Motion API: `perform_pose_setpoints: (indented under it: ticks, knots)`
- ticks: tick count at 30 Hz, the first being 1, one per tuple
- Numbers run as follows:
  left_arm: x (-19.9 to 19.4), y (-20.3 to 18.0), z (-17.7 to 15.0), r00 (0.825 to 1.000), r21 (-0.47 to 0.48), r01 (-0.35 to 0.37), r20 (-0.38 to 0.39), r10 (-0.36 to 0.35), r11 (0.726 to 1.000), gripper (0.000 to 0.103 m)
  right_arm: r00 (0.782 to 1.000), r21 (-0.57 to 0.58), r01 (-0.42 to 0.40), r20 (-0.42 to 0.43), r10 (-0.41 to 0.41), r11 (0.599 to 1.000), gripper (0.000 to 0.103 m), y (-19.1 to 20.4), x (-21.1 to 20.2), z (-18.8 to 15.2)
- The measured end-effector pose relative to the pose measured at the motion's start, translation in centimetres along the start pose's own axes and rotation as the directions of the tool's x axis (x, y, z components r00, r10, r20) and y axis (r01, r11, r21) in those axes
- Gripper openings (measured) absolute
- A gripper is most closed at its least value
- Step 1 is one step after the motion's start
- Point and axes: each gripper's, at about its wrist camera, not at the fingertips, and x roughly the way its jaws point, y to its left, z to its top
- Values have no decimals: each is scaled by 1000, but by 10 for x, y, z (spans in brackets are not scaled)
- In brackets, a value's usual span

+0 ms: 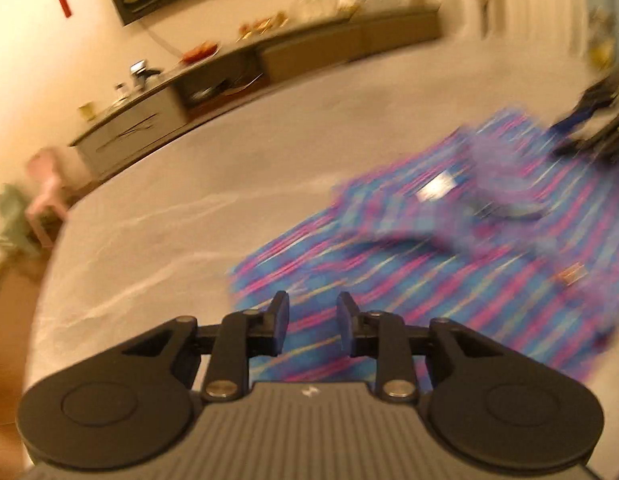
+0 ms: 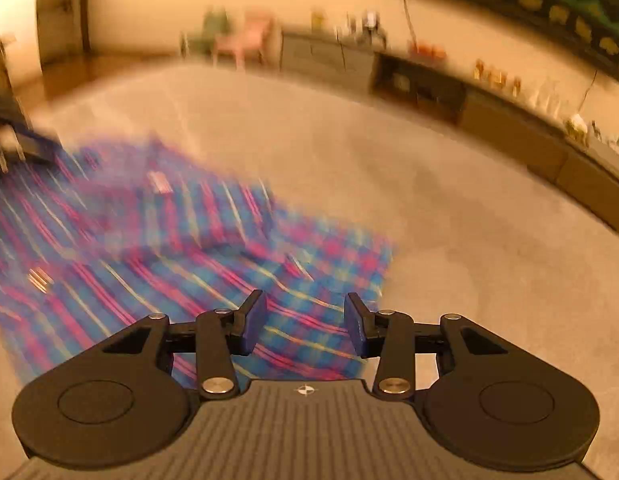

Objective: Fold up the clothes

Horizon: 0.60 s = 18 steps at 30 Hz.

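**Two open claws over one checked shirt**

We hold our left claw point(image 1: 312, 322) with its two dark blue pads point(image 1: 280, 322) a little way apart. Nothing is between them. We see the cloth through the gap, but we cannot tell if the pads touch it.

Our right claw point(image 2: 305, 325) is open wider. Its two blue pads point(image 2: 254, 324) hold nothing too. They hang over the near corner of the cloth.

We count one piece of clothing: a checked shirt point(image 1: 449, 264) in blue, pink and yellow. It lies spread on the big grey mat point(image 1: 197, 200). The pictures are blurry, so small parts are hard to see. We count one white label point(image 1: 435, 189) near the neck and one small orange tag point(image 1: 571, 274) lower down.

In the left view the shirt's long side runs from the near edge of the mat, by our claw, up to the far right. The neck end points away from us. In the right view the shirt point(image 2: 157, 256) fills the left side of the mat point(image 2: 449, 208), and its label point(image 2: 160, 182) sits at the far end.

We see our right claw point(image 1: 593, 120) as a dark blur at the far right of the shirt.

One long low cabinet point(image 2: 489, 120) stands past the far edge of the mat, with one pink chair point(image 2: 249, 38) beside it.
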Motion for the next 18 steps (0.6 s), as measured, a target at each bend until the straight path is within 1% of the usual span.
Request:
perform_pose_setpoints:
  ticks: [1,2,3,5,6,8,9,11,12,13,14,15,17,18]
  knots:
    - [0,2,-1,1000,-7,-24,-9,24,1000,27,1000,25,12,-22,-12,1000,45,-6,1,1]
    - [-8,1,-3,1000,-14,-21,6,21,1000,26,998,26,54,-40,-53,998,45,-11,-2,2]
    - [-17,-1,-5,1000,-18,-8,29,9,1000,25,995,13,90,-43,-89,996,46,-14,-7,-1]
    - [-34,-12,-12,997,0,51,62,-51,999,28,990,5,139,-31,-139,990,47,-19,-19,-8]
    - [-42,-19,-17,995,22,77,68,-78,997,28,992,5,124,-2,-124,992,46,-15,-29,-9]
    - [-56,-35,-26,988,66,128,80,-133,990,28,996,-12,61,70,-60,998,46,-1,-49,-11]
    - [-60,-40,-30,985,86,145,83,-152,986,28,994,-23,29,105,-27,999,47,5,-59,-12]
    - [-56,-37,-35,977,78,192,74,-198,978,28,988,-87,-102,108,112,991,47,26,-67,-13]
    - [-47,-34,-37,976,63,207,54,-210,976,28,989,-124,-120,77,130,985,47,34,-64,-15]
    - [-39,-31,-37,977,46,208,30,-210,977,30,992,-162,-114,35,121,980,46,41,-58,-18]
    - [-34,-28,-35,976,31,214,32,-215,976,33,994,-199,-110,-7,110,974,46,48,-52,-21]
    - [-28,-26,-29,974,21,222,38,-222,975,33,995,-190,-102,-25,99,976,50,44,-47,-19]
    - [-12,-22,-15,971,4,236,43,-236,972,33,996,-131,-80,-42,75,988,51,25,-38,-13]
    - [-2,-25,-5,973,23,225,52,-226,974,33,999,-118,-36,-41,31,992,51,16,-31,-9]
